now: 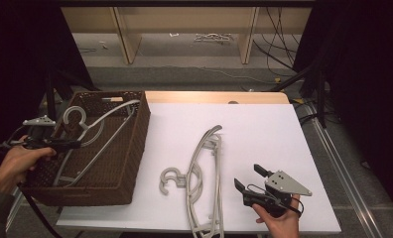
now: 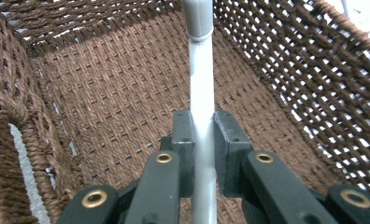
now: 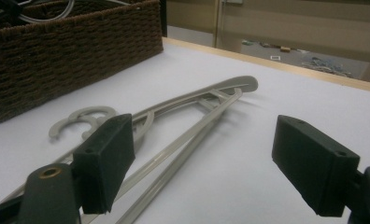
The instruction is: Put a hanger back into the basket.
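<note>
A brown wicker basket stands at the table's left. A grey plastic hanger lies tilted inside it, hook toward the far left corner. My left gripper is shut on that hanger; in the left gripper view its pads clamp the hanger's grey bar above the basket floor. Grey hangers lie stacked on the white table surface, hooks pointing left. My right gripper rests open near the front edge, to the right of them. The right gripper view has those hangers ahead of the open jaws.
The white sheet covers the table, with a wooden edge at the far side. The basket wall rises at the left in the right gripper view. Cables and wooden shelf legs stand on the floor beyond.
</note>
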`<state>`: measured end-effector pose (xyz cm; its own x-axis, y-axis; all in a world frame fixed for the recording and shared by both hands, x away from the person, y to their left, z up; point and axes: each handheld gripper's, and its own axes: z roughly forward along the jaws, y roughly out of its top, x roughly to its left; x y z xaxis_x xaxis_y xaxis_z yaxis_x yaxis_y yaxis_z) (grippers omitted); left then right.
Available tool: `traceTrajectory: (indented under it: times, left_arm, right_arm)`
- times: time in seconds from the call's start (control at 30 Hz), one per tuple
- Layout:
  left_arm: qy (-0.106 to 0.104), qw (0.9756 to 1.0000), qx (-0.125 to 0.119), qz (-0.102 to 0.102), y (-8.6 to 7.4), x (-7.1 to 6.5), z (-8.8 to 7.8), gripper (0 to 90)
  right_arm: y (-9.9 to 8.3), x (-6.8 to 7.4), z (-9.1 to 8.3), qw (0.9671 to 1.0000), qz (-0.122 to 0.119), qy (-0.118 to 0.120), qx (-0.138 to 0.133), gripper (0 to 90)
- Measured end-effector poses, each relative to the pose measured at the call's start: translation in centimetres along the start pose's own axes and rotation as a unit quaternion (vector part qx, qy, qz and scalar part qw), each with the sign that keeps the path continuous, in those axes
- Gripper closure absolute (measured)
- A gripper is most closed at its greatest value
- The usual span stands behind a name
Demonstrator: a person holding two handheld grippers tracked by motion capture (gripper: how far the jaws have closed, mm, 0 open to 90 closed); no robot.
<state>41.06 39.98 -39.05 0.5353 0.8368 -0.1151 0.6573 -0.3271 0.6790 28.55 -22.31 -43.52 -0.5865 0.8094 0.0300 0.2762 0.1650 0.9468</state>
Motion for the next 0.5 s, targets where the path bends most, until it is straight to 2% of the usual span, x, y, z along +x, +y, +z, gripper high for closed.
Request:
traceTrajectory:
  times: [0.03, 0.1, 0.17, 0.2, 0.33, 0.4, 0.43, 0.47, 0.5]
  left_arm:
    - [-0.003, 1.0000, 0.000, -0.008, -0.2, 0.0, 0.5, 79.7]
    - [-0.001, 1.0000, 0.006, -0.005, -0.2, 0.0, 0.8, 79.7]
    - [0.002, 0.9999, 0.009, -0.012, -0.3, 0.0, 1.4, 79.6]
    - [0.006, 0.9998, 0.010, -0.016, -0.3, 0.0, 1.7, 79.6]
    - [0.022, 0.9992, 0.007, -0.034, -0.4, 0.5, 2.0, 79.2]
    - [0.030, 0.9990, 0.009, -0.031, -0.6, 0.8, 1.9, 79.1]
    - [0.043, 0.9985, 0.011, -0.033, -0.7, 1.0, 1.9, 78.9]
    - [0.037, 0.9983, 0.009, -0.043, -0.8, 1.3, 2.0, 78.4]
    - [0.043, 0.9972, 0.008, -0.061, -1.0, 1.7, 2.2, 77.3]
  right_arm:
    - [0.1, 0.0, -0.2, 1.0000, -0.004, -0.004, 0.005, 22.2]
    - [0.1, 0.0, -0.2, 1.0000, -0.004, -0.004, 0.005, 22.2]
    - [0.1, 0.0, -0.1, 1.0000, -0.001, -0.002, 0.008, 22.2]
    - [0.0, 0.0, 0.0, 1.0000, 0.000, 0.000, 0.001, 22.2]
    - [0.0, 0.0, 0.0, 1.0000, 0.000, 0.000, 0.001, 22.2]
    - [0.0, 0.0, 0.0, 1.0000, 0.001, 0.001, 0.000, 22.2]
    - [0.1, -0.1, -0.3, 0.9999, -0.004, -0.004, 0.015, 22.2]
    - [0.0, 0.0, 0.0, 1.0000, 0.000, 0.001, -0.001, 22.2]
    - [0.0, 0.0, 0.1, 1.0000, -0.001, 0.002, 0.000, 22.2]
